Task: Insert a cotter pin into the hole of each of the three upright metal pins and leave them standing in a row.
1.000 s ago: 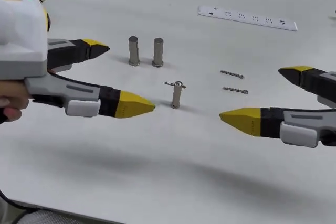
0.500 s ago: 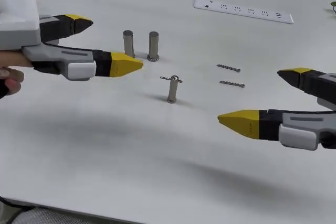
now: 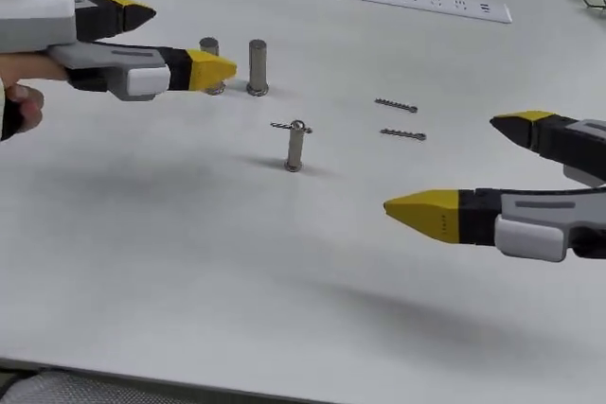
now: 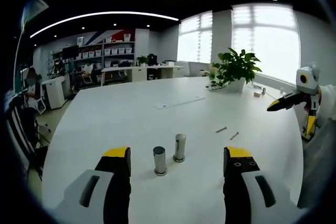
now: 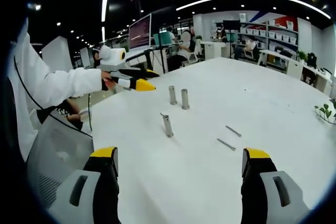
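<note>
Three upright metal pins stand on the white table. One pin (image 3: 295, 146) (image 5: 167, 125) stands nearer, with a cotter pin (image 3: 282, 126) through its top hole. Two bare pins stand side by side behind it (image 3: 257, 67) (image 4: 180, 147), the left one (image 3: 209, 47) (image 4: 159, 160) partly hidden by my left gripper. Two loose cotter pins (image 3: 395, 105) (image 3: 402, 134) (image 5: 233, 131) (image 5: 226, 144) lie to the right. My left gripper (image 3: 173, 43) (image 4: 177, 160) is open, held just short of the two bare pins. My right gripper (image 3: 453, 167) (image 5: 179, 162) is open, off to the right of the loose cotter pins.
A white power strip (image 3: 420, 0) lies at the far edge of the table (image 3: 284, 262). A potted plant (image 4: 234, 69) stands at the table's far end. A person's white sleeve (image 5: 58, 85) holds the left gripper.
My left gripper has moved away from the pin with the cotter pin, back and left to the two bare pins. The head camera has shifted too. My right gripper stays about where it was.
</note>
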Available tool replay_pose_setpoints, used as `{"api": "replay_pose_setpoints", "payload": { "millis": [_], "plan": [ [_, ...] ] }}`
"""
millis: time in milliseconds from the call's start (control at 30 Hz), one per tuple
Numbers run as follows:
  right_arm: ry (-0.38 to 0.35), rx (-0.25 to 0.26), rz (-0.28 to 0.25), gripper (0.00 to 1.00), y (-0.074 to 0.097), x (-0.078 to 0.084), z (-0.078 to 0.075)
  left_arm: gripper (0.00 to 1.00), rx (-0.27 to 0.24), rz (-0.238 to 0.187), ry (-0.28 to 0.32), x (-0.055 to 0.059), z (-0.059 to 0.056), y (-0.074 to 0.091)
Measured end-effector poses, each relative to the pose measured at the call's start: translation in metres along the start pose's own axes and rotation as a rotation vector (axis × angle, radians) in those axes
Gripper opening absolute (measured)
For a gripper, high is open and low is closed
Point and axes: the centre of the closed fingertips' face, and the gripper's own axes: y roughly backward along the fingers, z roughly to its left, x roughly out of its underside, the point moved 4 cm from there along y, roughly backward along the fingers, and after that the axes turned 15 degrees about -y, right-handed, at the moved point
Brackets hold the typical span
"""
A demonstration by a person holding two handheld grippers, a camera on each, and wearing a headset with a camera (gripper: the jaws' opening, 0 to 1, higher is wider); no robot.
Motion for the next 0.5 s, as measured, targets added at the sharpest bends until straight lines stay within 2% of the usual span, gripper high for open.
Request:
{"api": "replay_pose_setpoints", "payload": {
  "millis": [67,133,300,500],
  "plan": [
    [-0.002,0.003,0.002,0.96,0.001,0.0,-0.001,0.65,-0.004,0.006,0.002,0.002,0.002,-0.004],
    [-0.002,0.006,0.004,0.96,0.001,0.001,-0.001,0.61,-0.006,0.013,0.008,0.006,0.011,-0.014],
    [-0.006,0.011,0.008,0.97,0.003,0.002,-0.001,0.59,-0.014,0.039,0.011,0.015,0.012,-0.023],
    [0.007,0.019,0.012,0.97,0.006,0.002,0.0,0.51,-0.023,0.061,0.019,0.023,0.016,-0.033]
  ]
}}
